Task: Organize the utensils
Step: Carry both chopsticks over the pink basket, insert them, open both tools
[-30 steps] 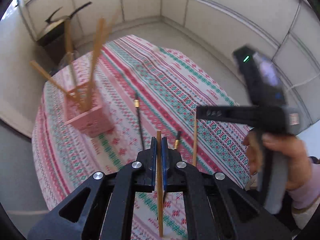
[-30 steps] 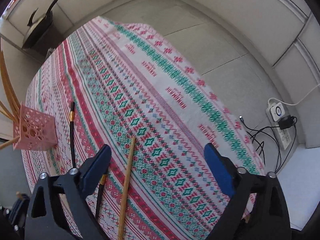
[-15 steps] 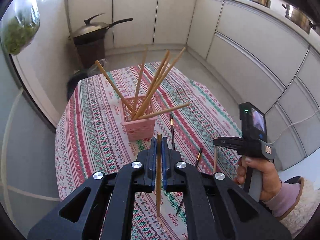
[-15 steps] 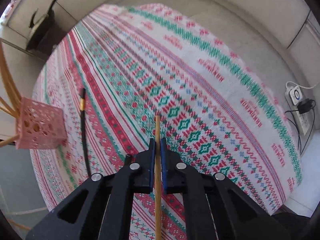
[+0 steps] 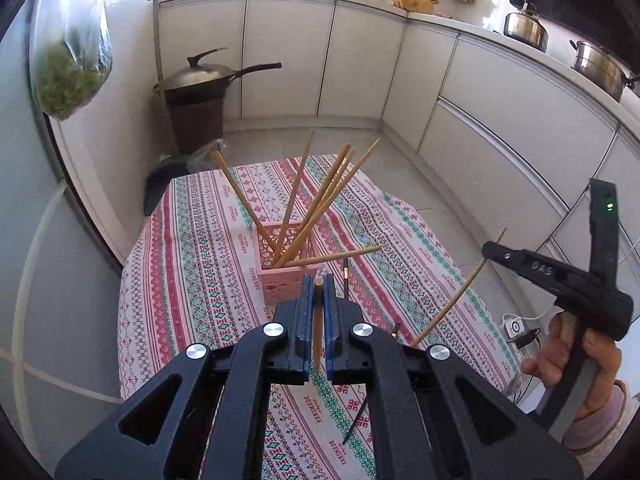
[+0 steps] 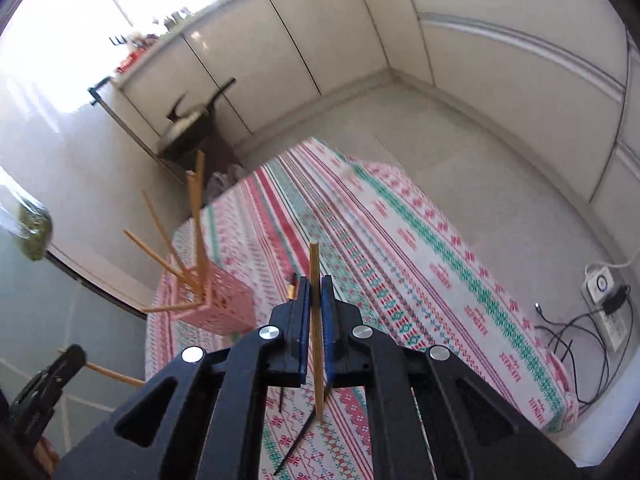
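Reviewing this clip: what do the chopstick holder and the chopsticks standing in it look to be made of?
Holder: likely plastic, matte pink, its walls moulded in a perforated lattice. Chopsticks in it: probably bamboo or wood, plain tan and unvarnished-looking, thin straight sticks; grain is too small to tell.

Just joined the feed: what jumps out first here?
The pink basket mid-table, bristling with wooden chopsticks. Each gripper is shut on one more: the left gripper and the right gripper. Dark chopsticks lie loose on the striped tablecloth.
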`<state>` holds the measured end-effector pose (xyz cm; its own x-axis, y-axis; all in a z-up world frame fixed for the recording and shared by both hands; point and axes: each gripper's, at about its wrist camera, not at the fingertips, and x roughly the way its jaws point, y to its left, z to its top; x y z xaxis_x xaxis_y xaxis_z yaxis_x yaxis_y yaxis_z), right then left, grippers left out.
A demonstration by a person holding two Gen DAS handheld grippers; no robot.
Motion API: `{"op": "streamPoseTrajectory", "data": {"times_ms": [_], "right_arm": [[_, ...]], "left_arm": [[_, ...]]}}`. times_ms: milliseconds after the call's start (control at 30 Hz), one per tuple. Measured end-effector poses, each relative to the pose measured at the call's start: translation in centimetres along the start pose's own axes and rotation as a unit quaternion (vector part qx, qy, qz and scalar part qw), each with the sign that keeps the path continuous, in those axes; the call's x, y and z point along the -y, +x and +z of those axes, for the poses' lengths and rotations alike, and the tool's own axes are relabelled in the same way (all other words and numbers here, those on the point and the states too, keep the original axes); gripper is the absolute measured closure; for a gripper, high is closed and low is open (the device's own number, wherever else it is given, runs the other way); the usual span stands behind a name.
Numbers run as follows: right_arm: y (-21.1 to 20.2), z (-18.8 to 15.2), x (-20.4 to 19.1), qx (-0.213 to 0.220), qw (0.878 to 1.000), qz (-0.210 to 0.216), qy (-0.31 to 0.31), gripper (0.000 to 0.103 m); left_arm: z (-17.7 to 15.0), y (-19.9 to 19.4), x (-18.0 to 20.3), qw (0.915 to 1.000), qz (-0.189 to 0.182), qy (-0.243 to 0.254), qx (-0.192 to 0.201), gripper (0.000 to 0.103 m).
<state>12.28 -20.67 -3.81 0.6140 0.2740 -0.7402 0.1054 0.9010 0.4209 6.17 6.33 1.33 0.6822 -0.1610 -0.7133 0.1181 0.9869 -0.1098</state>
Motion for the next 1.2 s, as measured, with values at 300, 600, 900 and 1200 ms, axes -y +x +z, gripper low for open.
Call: {"op": "streamPoseTrajectory", "data": {"times_ms": [300,600,900,1200], "right_arm": [[-5.8,4.4,-2.8,0.076,0.996,0.041,-0.008,0.097],[-10.2,9.3,-5.5,0.139,0.985,0.105,0.002,0.097],[-9.7,11.5,-7.0,0.144,0.981,0.128,0.003,0.097],[-7.2,11.8,-8.4,0.127,0.983,0.13,-0.006,0.097]], "left_arm": [[2.1,-2.8,-1.6,0.9985,0.006,-0.029,0.045,0.099],[6.6,-7.0,-3.9,0.9893,0.022,-0.07,0.126,0.099],[9.8,-6.6,-4.4,0.9816,0.033,-0.086,0.167,0.099],[11.1,-2.6,-5.1,0.9836,0.028,-0.105,0.144,0.099]]}}
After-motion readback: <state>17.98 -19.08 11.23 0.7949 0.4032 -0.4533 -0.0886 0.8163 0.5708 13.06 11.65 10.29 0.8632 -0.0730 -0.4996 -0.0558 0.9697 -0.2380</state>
